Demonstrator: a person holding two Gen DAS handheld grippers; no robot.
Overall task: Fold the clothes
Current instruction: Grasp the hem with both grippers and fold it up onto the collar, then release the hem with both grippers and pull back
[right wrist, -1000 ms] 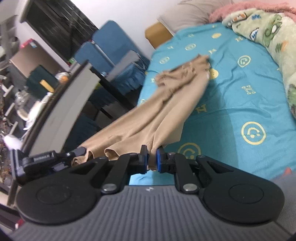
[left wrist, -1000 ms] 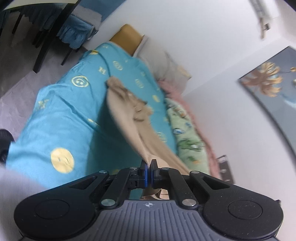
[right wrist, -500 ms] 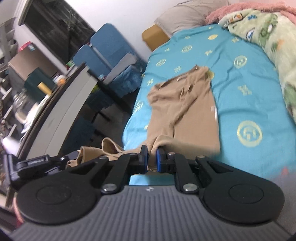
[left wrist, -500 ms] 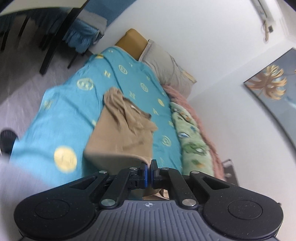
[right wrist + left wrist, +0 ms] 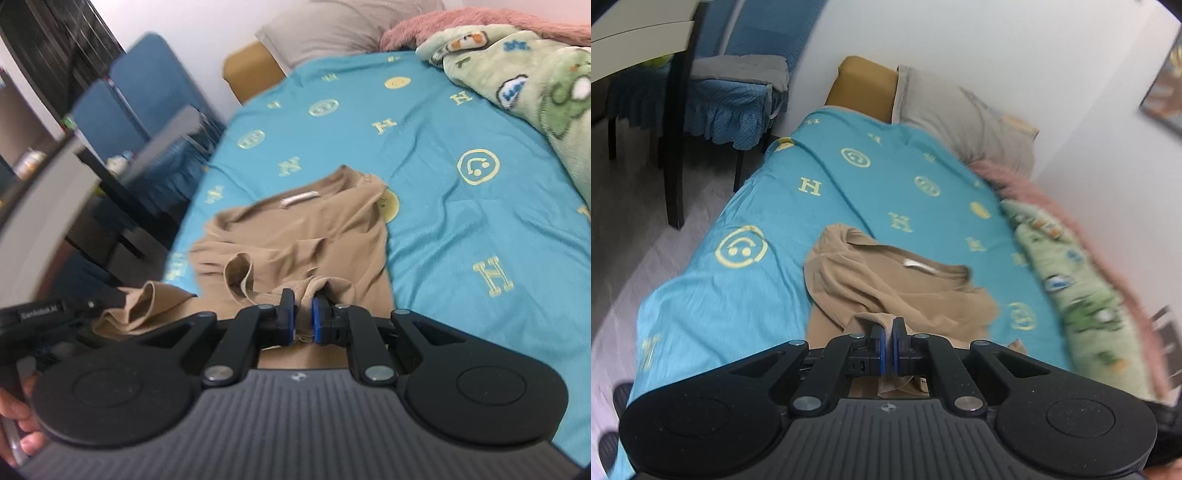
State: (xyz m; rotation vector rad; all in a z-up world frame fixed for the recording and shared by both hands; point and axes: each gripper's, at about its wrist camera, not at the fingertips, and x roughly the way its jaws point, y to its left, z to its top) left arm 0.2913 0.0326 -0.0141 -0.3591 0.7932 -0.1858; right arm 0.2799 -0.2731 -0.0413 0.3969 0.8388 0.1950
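**A:** Left wrist view first: the left tongs [image 5: 886, 345] are clenched on a bunched bit of the tan shirt's [image 5: 905, 291] hem. The rest of the shirt lies on the teal bedspread [image 5: 738, 306] near the foot of the bed, collar end pointing toward the grey pillow [image 5: 960, 118]. It looks pretty rumpled on the left side.

**B:** Right wrist view says much the same. The right tongs [image 5: 302, 319] are pinching the hem too, with cloth visibly wedged between the blue pads [image 5: 317, 317]. You can also see the left tongs [image 5: 92, 304] off to the left holding the other hem corner, which hangs just past the bed's edge.

**A:** So I'd guess it's the laying-out step before the real fold?

**B:** I think so. I'd keep both corners level and the hem taut between them, then set it down flat. That sleeve loop in the middle needs smoothing out, or the fold will trap a lump.
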